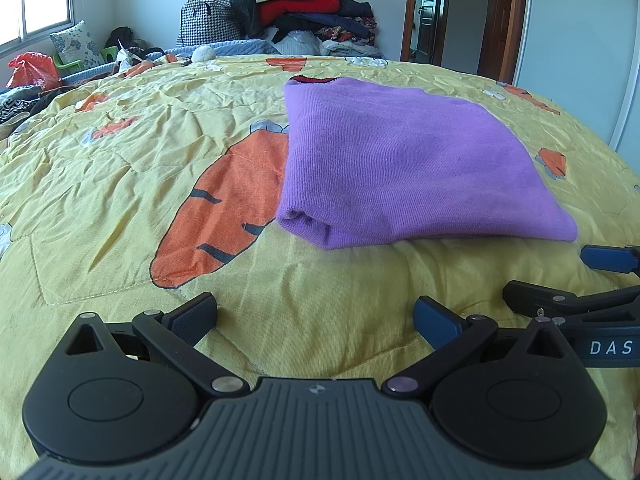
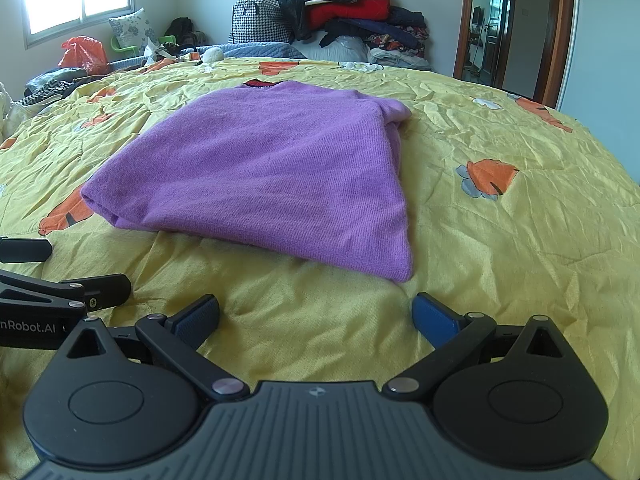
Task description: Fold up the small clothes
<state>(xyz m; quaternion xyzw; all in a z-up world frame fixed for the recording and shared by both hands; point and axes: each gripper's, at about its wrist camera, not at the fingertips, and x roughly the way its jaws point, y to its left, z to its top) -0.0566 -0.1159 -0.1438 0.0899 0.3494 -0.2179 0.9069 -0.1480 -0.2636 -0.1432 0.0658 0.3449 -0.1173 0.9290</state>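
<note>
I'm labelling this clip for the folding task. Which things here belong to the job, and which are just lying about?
Belongs to the job:
- folded purple knitted sweater
- left tool, open
- right tool, open
- yellow carrot-print quilt serving as work surface

Just lying about:
- heap of dark and red clothes
- houndstooth bag
- orange plastic bag
- floral pillow
</note>
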